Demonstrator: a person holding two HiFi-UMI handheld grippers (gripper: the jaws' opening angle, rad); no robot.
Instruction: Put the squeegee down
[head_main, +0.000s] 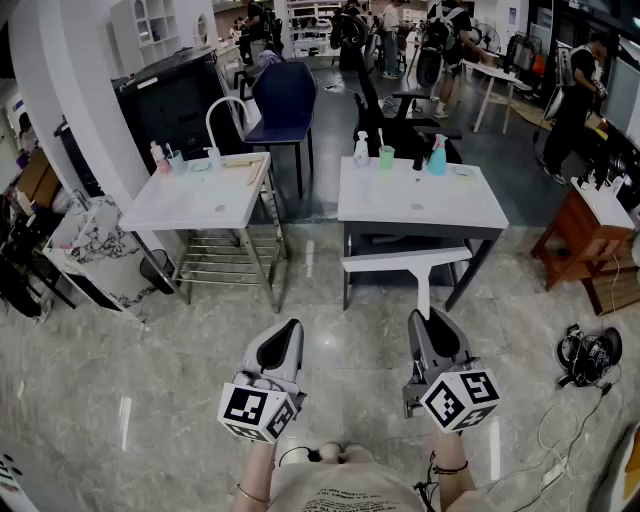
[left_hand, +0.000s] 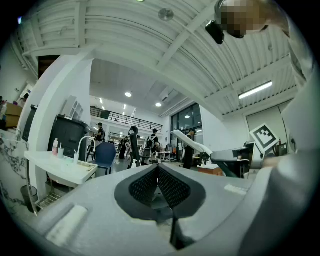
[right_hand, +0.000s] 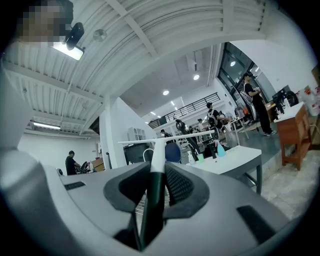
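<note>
Before the near edge of the white table (head_main: 420, 210), the right gripper (head_main: 428, 325) clamps the handle of the squeegee (head_main: 405, 262), whose blade hangs level in the air, while the left gripper (head_main: 287, 335), farther left, is closed and empty.

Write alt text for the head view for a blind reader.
The right gripper holds a white squeegee by its handle, blade crosswise in front of a white table with bottles. The left gripper is shut and empty. A second table stands further left.
</note>
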